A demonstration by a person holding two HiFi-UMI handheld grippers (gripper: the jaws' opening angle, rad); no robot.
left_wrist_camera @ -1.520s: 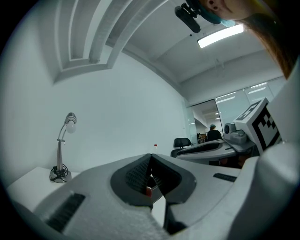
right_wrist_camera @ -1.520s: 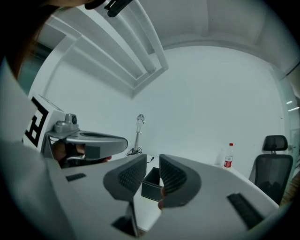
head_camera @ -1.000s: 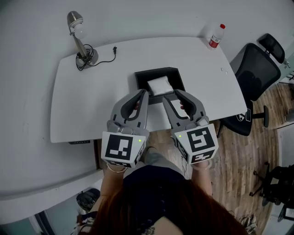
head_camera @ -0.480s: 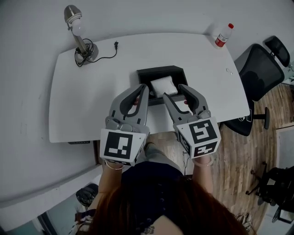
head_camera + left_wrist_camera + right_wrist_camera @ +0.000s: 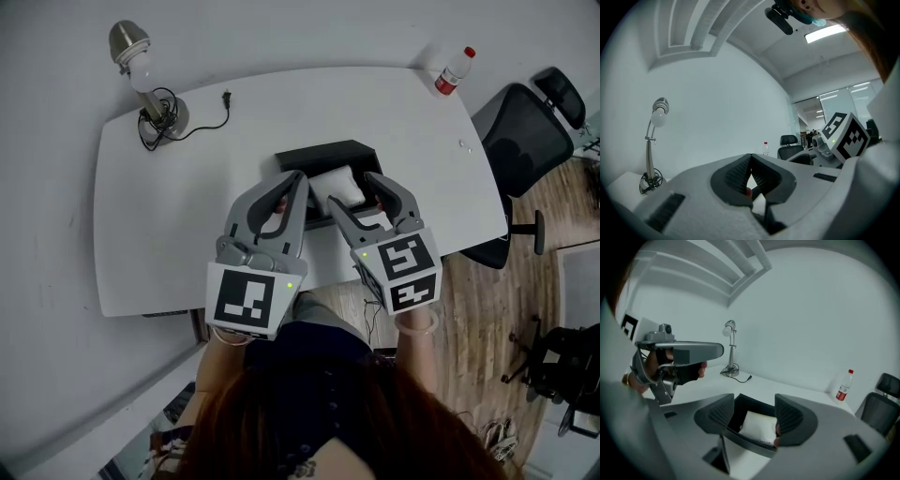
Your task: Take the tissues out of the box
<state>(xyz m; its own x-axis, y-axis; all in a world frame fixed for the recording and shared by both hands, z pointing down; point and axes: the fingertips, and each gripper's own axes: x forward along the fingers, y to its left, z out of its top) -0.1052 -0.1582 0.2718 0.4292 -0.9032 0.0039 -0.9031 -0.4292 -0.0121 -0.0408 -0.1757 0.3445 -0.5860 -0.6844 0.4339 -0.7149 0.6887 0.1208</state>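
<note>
No tissue has yet been taken out. The white stack of tissues (image 5: 336, 184) is seen lying inside the black box (image 5: 314, 152), which stands on the white desk (image 5: 187, 216). No tissue is seen on the desk around the box.

The right hand-held gripper (image 5: 754, 412) is pointed down at the box with its jaws apart, and they have just been opening. In the right gripper view the tissues are framed in the gap between the jaws, just ahead of and below the tips. Neither pad is pressed on them, so nothing is gripped. Whether the tips have reached the box's rim cannot be told.

The left hand-held gripper (image 5: 750, 161) is held level with its jaw tips together, and nothing is clamped between them. In the head view the box's near left corner lies just ahead of its tips, beside the right hand-held gripper. Whether it touches the box cannot be told.

The moment is judged to be the approach for a first grasp, so nearly the whole task remains. The open jaws have to be brought down over the stack and closed on it. The tissues then have to be lifted clear of the box walls. The light box may need steadying by the left hand-held gripper so that it is not dragged up with them.
</note>
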